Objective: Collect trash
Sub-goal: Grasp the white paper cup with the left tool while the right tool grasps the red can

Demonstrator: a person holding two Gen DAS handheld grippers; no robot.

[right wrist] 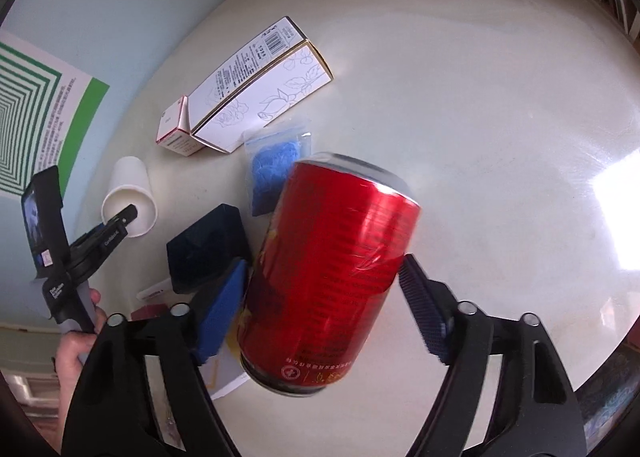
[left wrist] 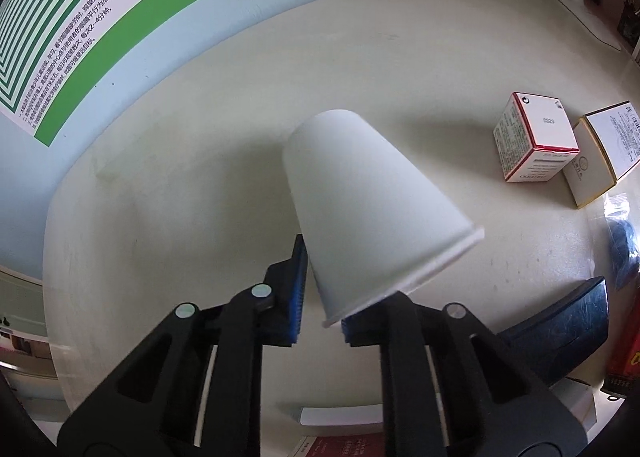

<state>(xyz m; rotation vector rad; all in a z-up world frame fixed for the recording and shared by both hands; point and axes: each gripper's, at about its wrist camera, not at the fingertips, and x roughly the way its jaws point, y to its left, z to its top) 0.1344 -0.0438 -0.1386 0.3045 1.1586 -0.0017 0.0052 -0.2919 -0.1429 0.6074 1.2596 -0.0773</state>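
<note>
White paper and red metal fill our two views. Our left claw is pinched nearly shut on the rim of a white paper cup, one finger inside the mouth and one outside. The cup hangs tilted over the pale tabletop, with its closed base pointing away from us. Our right claw stands at about half width around a red drink can, which leans between the blue pads; we judge that they are pressing on its sides. Near the far edge of the tabletop, close to the wall, lie a small red-trimmed box, a long white box with a gold edge and a clear bag of something blue. A dark blue box lies nearer us.

Risks from here: the thin rim could crumple or slide out of the narrow pinch, since the cup hangs by one edge. The smooth can, gripped at a slant, could twist or slip if the pads loosen. No bin shows in either view.
</note>
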